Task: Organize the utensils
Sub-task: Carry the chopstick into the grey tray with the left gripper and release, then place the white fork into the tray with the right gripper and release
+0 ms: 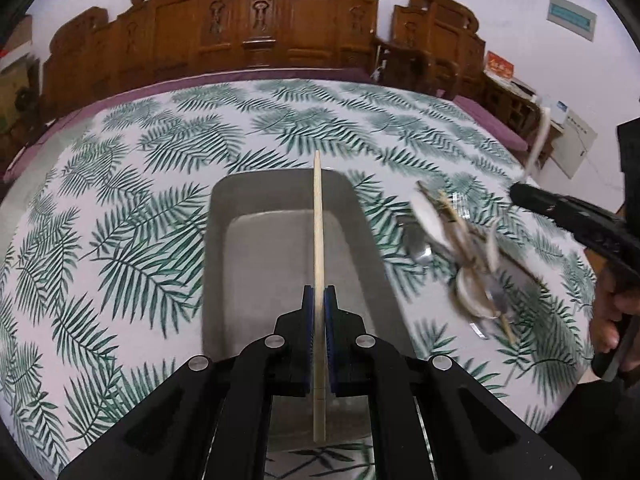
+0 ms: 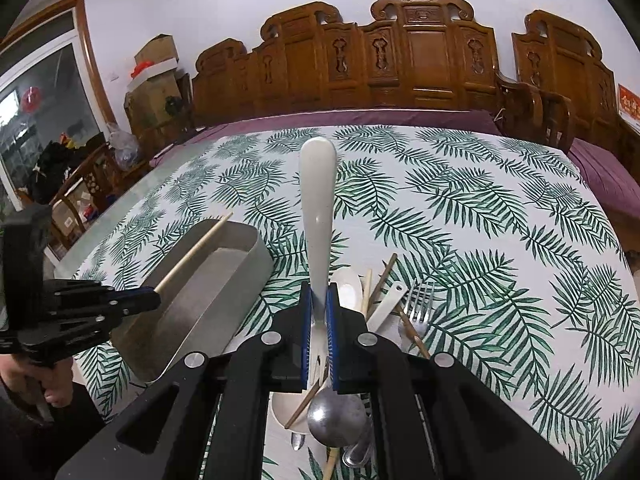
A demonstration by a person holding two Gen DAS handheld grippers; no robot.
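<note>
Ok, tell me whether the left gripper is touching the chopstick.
Touching. The left wrist view shows the left gripper with both blue pads pressed against the chopstick, which is held above the gray tray.

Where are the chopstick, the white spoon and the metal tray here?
chopstick [image 1: 318, 216]: left wrist view, mid-shaft above the tray.
white spoon [image 2: 317, 184]: right wrist view, on its handle.
metal tray [image 2: 262, 256]: right wrist view, its outer end wall.
</note>
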